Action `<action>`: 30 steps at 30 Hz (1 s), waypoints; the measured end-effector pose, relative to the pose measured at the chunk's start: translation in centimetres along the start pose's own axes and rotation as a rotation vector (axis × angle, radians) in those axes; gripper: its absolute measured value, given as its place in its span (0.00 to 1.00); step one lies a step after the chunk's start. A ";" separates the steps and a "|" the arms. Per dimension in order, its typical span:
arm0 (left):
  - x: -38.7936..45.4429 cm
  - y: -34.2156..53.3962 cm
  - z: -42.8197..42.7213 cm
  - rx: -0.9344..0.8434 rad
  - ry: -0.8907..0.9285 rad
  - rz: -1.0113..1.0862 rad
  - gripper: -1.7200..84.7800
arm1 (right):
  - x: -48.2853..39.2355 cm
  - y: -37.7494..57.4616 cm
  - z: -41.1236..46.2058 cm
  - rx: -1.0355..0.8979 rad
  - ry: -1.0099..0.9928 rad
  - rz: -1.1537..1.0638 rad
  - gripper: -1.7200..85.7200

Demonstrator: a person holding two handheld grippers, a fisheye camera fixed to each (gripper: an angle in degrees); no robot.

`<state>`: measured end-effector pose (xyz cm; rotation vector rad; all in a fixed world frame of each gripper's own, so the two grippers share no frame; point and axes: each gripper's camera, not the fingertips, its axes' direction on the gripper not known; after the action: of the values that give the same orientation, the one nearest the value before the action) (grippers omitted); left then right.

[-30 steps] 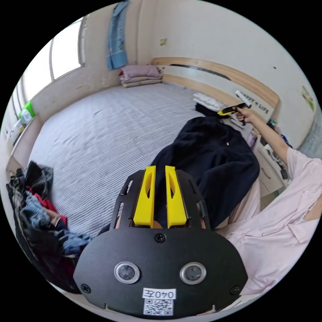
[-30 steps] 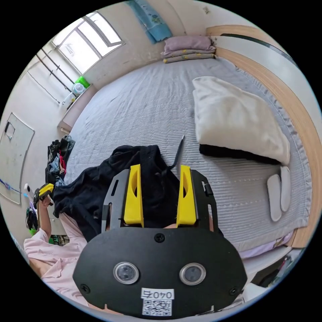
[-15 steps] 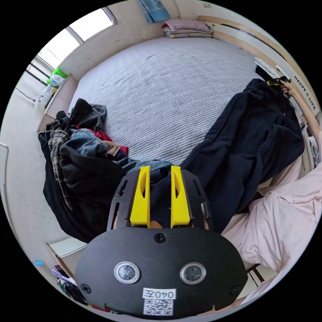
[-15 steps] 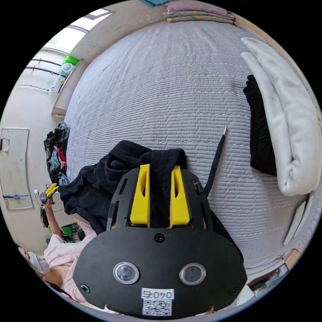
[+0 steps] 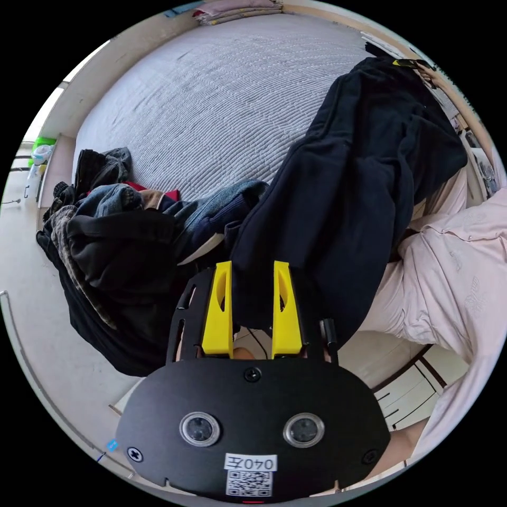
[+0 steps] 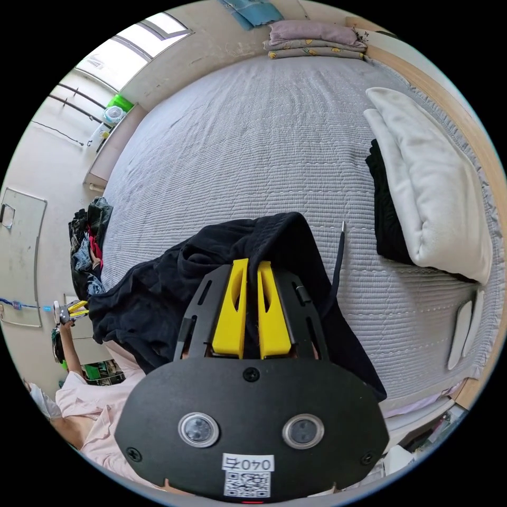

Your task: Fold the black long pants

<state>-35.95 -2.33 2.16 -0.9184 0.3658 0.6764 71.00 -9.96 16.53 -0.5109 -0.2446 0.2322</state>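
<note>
Black long pants (image 5: pixel 348 174) strung between both grippers, one end at each, sagging in the middle over bed edge and against person's pink shirt (image 5: pixel 454 264). Held apart like this probably to stretch garment to full length before laying flat on grey quilted bedspread (image 6: pixel 253 137).

Left gripper (image 5: pixel 252 296): yellow jaws moderately apart with dark fabric bunched between them; looks pinched, but contact on both jaws not certain. Hem or cuff end, judging by narrow leg hanging there. Held out past bed edge, low, beside clothes pile (image 5: pixel 105 222), likely to keep pants clear of that heap of jeans and dark garments.

Right gripper (image 6: pixel 252 309): jaws nearly together, thin fold of black cloth nipped between them. Drawstring (image 6: pixel 338 264) trailing loose onto bedspread, so probably waistband end. Positioned over bed, near white pillow (image 6: pixel 433 185) and folded black item (image 6: pixel 385 211) tucked under it.

Same left gripper small at far left of right gripper view, in person's hand, with pants running up to it.

Fold not begun; garment twisted and slack, legs not aligned. Next likely: lower onto open bedspread, flatten.
</note>
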 end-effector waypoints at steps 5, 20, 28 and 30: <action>3.8 -0.2 -0.1 0.007 -0.091 0.041 0.02 | -1.2 2.5 -0.8 0.057 0.030 -0.026 0.01; 3.0 -10.6 -14.1 0.119 -0.604 -0.106 0.01 | -1.7 4.9 -7.9 0.305 0.096 0.071 0.01; -4.3 -29.5 -15.7 0.108 -0.756 -0.154 0.01 | -0.2 -1.3 -11.1 0.450 0.207 0.203 0.01; -5.9 -34.1 -14.5 0.095 -0.775 -0.190 0.01 | 0.3 -4.1 -10.0 0.481 0.236 0.236 0.01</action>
<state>-17.45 -30.91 17.86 -0.5332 -0.3719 0.7761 74.78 -17.89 10.23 -0.0852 0.1048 0.4429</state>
